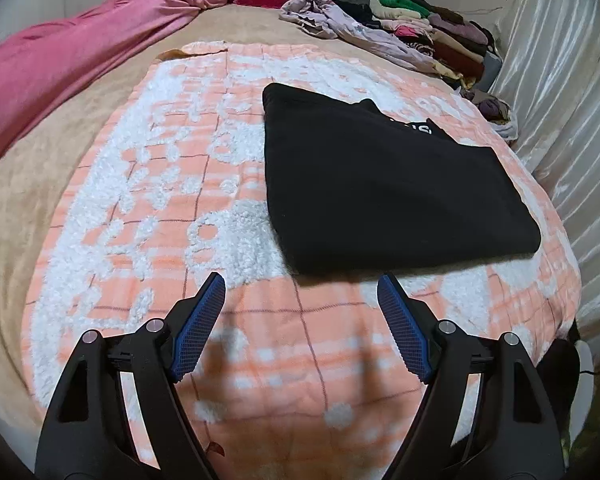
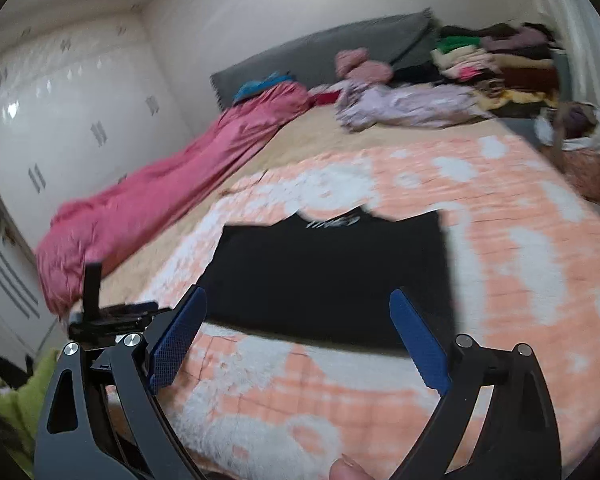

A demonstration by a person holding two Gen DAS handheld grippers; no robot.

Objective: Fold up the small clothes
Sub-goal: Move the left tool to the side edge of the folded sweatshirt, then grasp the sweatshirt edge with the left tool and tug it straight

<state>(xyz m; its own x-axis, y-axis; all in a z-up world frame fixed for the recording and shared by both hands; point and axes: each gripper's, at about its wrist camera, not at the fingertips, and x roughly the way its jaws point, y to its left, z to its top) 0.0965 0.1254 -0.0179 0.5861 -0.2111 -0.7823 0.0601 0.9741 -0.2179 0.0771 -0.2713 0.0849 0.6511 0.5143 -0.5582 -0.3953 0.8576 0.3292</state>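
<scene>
While the black garment (image 1: 396, 184) lies folded into a flat rectangle on the peach-and-white blanket (image 1: 148, 184) of the bed, both tools hover short of its near edge with nothing between their blue pads. The left gripper (image 1: 300, 292) has its jaws wide and empty, and the right gripper (image 2: 300, 312) has its jaws wider and empty too. The right view is blurred, so judging loosely, the next fold would go best by pinching both near corners together, lifting evenly, and laying the edge square over the far side with the white print (image 1: 414, 125).
</scene>
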